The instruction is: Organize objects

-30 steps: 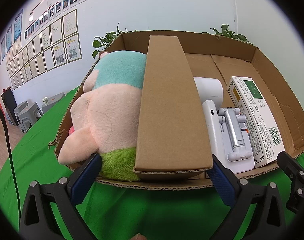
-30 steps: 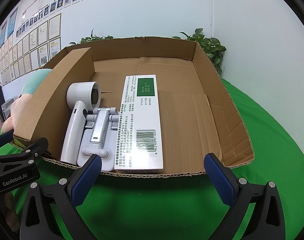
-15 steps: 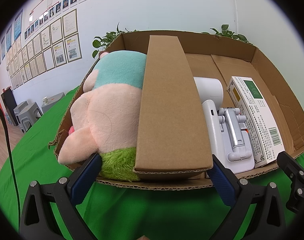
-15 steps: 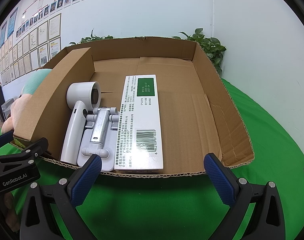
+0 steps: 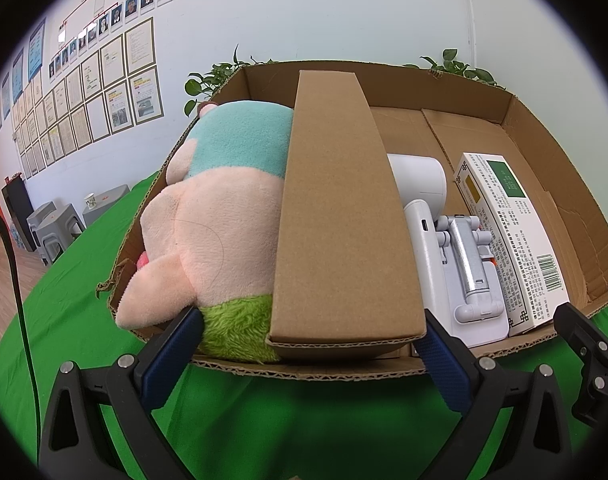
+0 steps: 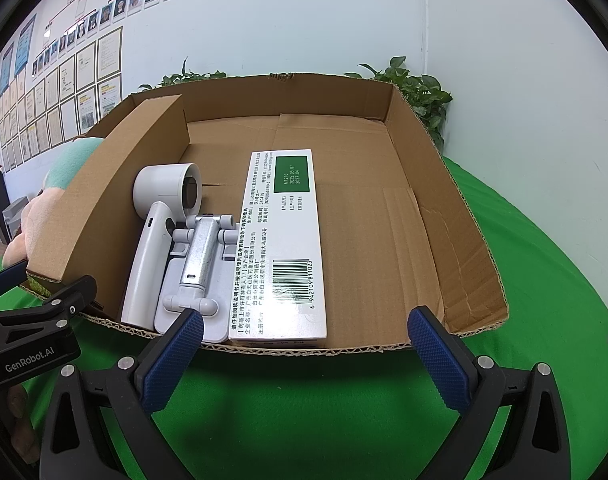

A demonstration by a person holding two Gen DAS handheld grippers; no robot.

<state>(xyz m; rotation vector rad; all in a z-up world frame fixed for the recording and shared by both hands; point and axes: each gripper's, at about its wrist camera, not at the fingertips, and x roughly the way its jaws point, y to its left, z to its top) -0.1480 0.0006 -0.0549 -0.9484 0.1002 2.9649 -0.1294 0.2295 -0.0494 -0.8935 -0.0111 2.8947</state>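
A shallow cardboard tray lies on the green cloth. Inside it lie a plush toy, a long brown carton, a white handheld fan, a white and grey folding stand and a white medicine box. My left gripper is open and empty just before the tray's front rim, in front of the carton. My right gripper is open and empty before the rim, in front of the medicine box.
The green cloth covers the table around the tray. A white wall with framed papers stands behind. Potted plants sit behind the tray. Grey stools stand at far left. The left gripper body shows at the right view's left edge.
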